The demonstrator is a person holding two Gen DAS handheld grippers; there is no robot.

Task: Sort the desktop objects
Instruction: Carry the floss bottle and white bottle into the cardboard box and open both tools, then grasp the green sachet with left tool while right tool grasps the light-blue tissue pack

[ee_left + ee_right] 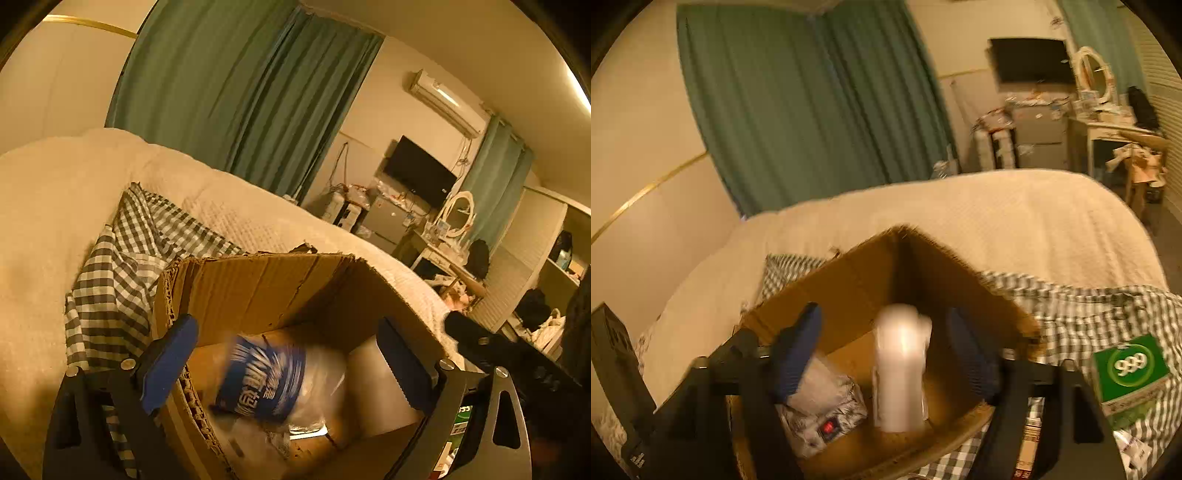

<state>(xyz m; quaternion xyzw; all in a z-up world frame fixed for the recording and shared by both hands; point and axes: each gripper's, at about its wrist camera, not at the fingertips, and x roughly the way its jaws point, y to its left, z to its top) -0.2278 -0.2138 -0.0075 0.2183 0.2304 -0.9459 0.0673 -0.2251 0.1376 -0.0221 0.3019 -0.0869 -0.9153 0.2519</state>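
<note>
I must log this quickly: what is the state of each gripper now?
Left gripper: open, holding nothing, above the brown cardboard box.
Right gripper: open, holding nothing; a blurred white bottle lies between its fingers.

Both views carry a warm, amber cast and are fairly dim, as under indoor lamps. In the left wrist view a bright strip of light glares along the ceiling's right edge, and the air conditioner catches a reflection. The fisheye lens bends the curtains and the bed into arcs, and black vignetting cuts the corners. The inside of the cardboard box lies partly in shadow. A blue-labelled packet in it is smeared by motion blur. The right wrist view is softer overall; the white bottle is blurred, with glare down its middle, and the green box reads sharper.
</note>
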